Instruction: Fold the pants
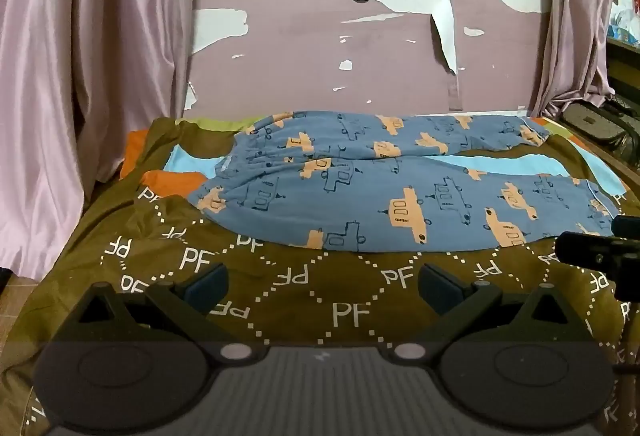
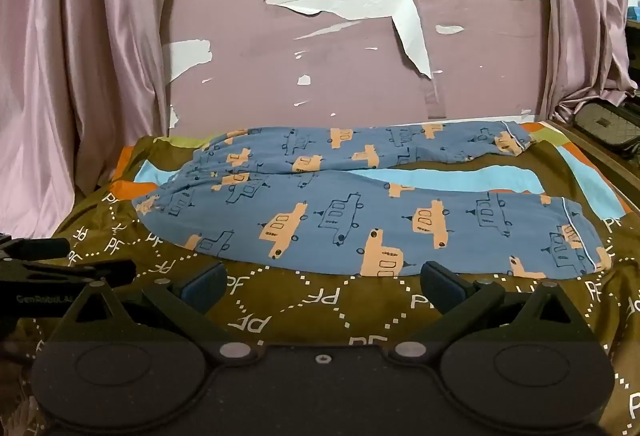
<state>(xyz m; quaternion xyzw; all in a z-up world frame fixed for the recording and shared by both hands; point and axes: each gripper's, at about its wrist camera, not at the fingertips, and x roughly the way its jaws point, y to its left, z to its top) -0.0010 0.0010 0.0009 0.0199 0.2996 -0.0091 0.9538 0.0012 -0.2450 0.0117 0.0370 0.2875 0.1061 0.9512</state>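
Left wrist view: pants (image 1: 400,192) flat on bedspread (image 1: 280,296); left gripper (image 1: 322,284) & right gripper (image 2: 322,282) both spread, near pants' front edge, empty.

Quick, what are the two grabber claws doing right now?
Left gripper: open, holding nothing, short of the pants.
Right gripper: open, holding nothing.

Blue car-print pants (image 1: 400,192) spread flat on brown bedspread (image 1: 280,276), left tool (image 1: 322,286) gaping above bedspread
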